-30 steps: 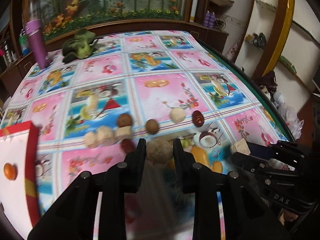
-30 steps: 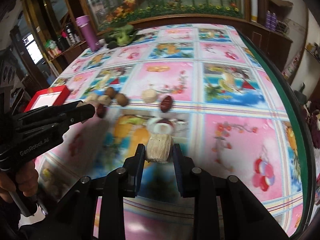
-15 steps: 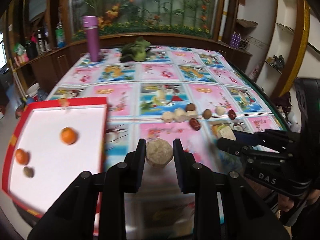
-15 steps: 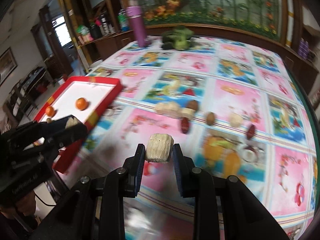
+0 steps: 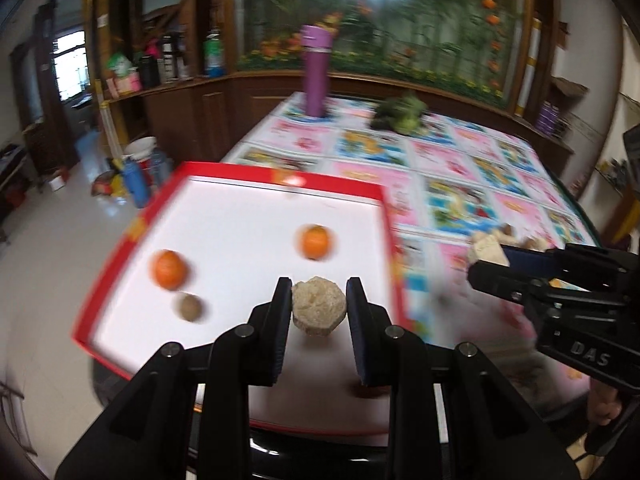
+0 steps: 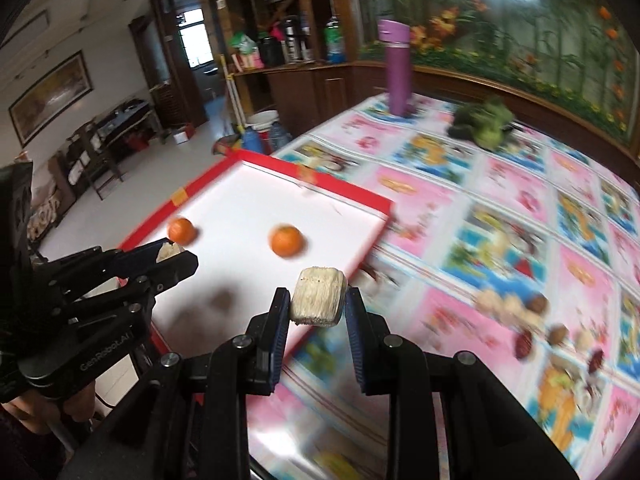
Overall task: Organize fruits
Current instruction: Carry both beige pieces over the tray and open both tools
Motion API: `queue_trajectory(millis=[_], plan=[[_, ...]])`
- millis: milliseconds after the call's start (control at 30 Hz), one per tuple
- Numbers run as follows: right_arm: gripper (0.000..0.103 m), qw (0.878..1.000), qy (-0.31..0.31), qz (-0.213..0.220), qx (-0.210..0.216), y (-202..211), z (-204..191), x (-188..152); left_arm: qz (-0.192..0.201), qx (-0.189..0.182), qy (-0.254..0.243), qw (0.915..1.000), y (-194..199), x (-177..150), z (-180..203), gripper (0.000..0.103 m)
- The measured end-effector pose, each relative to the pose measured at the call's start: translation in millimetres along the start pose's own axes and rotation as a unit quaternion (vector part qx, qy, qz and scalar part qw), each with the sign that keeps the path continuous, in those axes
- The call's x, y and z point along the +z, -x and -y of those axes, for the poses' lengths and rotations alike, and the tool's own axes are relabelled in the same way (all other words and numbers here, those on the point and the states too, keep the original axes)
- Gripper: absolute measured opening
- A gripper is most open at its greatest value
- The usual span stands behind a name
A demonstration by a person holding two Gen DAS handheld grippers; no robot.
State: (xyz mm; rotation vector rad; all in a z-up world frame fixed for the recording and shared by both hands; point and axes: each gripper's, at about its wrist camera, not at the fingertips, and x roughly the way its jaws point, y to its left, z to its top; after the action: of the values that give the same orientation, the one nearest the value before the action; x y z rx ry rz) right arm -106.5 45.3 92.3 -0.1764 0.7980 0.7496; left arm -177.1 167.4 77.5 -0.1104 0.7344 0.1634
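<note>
While a wood-panelled room framed the worktop (image 5: 460,168) in its fruit-print cloth, both grippers, each clamped on a beige chunk, had swung over the red-rimmed white tray (image 5: 224,216).

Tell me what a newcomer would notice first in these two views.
The red-rimmed white tray at the table's near-left corner, with two oranges and a small brown fruit on it. Each pair of tongs carries a pale, rough chunk: left tongs over the tray, right tongs by its edge.

Two oranges (image 5: 316,242) lie in red-rimmed tray (image 5: 224,169).
</note>
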Motion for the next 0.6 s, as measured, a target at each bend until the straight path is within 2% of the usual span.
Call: queue_trajectory(millis=[133, 233, 333, 433, 600], plan=[[0.027, 1.0, 0.0, -0.003, 0.012, -27, -11, 23, -0.002, 0.033, 0.018, 0.9993, -8, 9, -35, 0.029], [0.027, 1.0, -0.014, -0.012, 0.014, -50, -11, 38, -0.021, 0.04, 0.029, 0.9986, -25, 18, -50, 0.029], [0.027, 0.999, -0.028, -0.028, 0.002, -78, -7, 51, -0.047, 0.047, 0.029, 0.9974, -45, 25, -54, 0.029], [0.027, 0.998, -0.044, -0.046, -0.002, -100, -1, 59, -0.077, 0.04, 0.033, 0.9957, -66, 29, -57, 0.029], [0.027, 0.996, -0.055, -0.074, -0.01, -134, 4, 68, -0.106, 0.046, 0.037, 0.9926, -86, 30, -58, 0.029]])
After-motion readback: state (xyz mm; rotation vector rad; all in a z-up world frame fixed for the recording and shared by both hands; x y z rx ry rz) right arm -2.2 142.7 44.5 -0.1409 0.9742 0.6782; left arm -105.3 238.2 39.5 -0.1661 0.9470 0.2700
